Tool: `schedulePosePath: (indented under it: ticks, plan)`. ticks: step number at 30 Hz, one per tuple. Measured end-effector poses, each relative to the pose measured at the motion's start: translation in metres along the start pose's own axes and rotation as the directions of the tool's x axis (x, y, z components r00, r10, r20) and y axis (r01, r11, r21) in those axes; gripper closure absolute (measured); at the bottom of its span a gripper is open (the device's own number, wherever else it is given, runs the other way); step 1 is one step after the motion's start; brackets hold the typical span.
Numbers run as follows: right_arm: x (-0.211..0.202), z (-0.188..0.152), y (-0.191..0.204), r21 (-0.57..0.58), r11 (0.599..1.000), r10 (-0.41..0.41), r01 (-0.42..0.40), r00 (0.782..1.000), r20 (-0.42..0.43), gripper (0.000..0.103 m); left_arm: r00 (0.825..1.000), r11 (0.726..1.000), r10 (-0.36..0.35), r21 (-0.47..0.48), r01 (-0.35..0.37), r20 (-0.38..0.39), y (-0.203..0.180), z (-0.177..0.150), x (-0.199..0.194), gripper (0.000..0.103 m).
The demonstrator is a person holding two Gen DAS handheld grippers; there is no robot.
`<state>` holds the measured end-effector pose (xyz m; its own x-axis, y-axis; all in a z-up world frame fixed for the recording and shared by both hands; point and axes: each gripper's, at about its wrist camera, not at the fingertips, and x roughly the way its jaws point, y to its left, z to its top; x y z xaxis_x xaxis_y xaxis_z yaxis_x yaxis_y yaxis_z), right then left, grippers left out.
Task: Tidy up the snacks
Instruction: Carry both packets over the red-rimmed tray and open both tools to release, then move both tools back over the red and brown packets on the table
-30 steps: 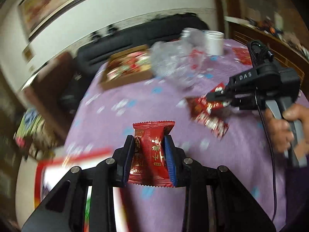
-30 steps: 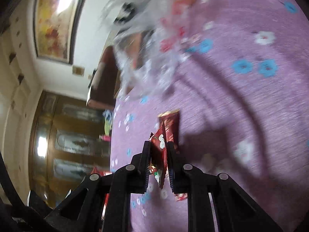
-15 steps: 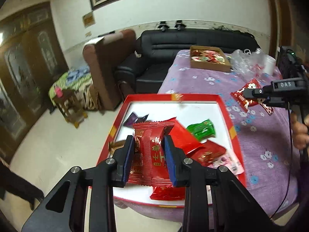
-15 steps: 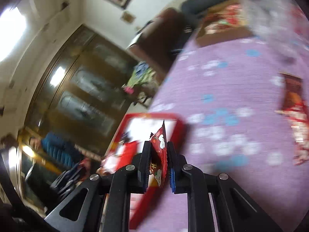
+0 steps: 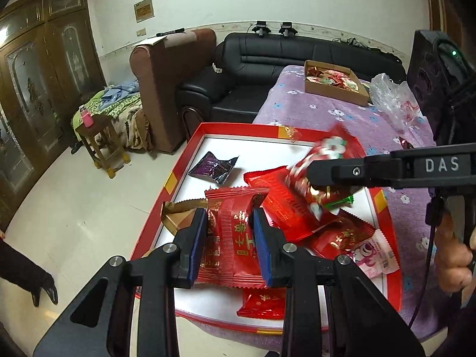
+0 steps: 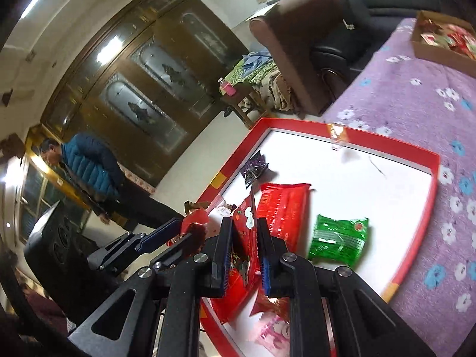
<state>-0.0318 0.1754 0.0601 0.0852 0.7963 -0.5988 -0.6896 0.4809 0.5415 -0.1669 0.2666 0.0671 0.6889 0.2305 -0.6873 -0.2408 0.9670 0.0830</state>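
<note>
- holding a red snack packet (image 5: 230,232), the left gripper (image 5: 229,235) hangs over the red tray (image 5: 181,160).
- the right gripper (image 6: 242,248) pinches a patterned packet (image 6: 245,238) above it too.
- both packets may perhaps collide or slide off the crowded pile.

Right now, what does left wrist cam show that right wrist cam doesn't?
Left wrist only: clear plastic bag, pink packet shown whole, the hand holding the right tool.

Right wrist only: a person in a blue jacket standing by the cabinet doors, green packet unobscured.

Both: red tray, purple packet, cardboard box, each tool shut on a red packet, left tool included.
</note>
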Motion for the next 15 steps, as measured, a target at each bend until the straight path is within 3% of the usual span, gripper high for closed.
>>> schedulePosePath:
  ticks: [4,6,8,10,12,15]
  plan:
    - [0.005,0.000,0.007,-0.077,0.993,-0.088,0.091,0.995,0.037,0.083,0.996,0.996,0.087,0.025,-0.087,0.018,-0.005,0.001,0.001,0.072]
    - [0.001,0.001,0.006,-0.093,0.990,-0.103,0.108,0.993,0.055,0.077,0.982,0.982,0.183,0.037,-0.185,0.049,-0.009,0.004,-0.002,0.059]
    - [-0.011,0.003,0.001,-0.089,0.986,-0.134,0.144,0.986,0.102,0.073,0.963,0.967,0.248,0.042,-0.253,0.103,-0.011,0.006,-0.010,0.034]
    - [-0.024,0.005,-0.005,-0.082,0.977,-0.181,0.195,0.972,0.148,0.065,0.943,0.951,0.298,0.044,-0.307,0.148,-0.014,0.009,-0.018,0.021]
    - [-0.045,0.006,-0.018,-0.064,0.972,-0.211,0.227,0.958,0.197,0.061,0.926,0.939,0.325,0.053,-0.340,0.194,-0.018,0.012,-0.026,0.020]
    - [-0.072,0.006,-0.037,-0.033,0.966,-0.244,0.258,0.941,0.233,0.055,0.928,0.941,0.311,0.070,-0.331,0.203,-0.026,0.017,-0.029,0.020]
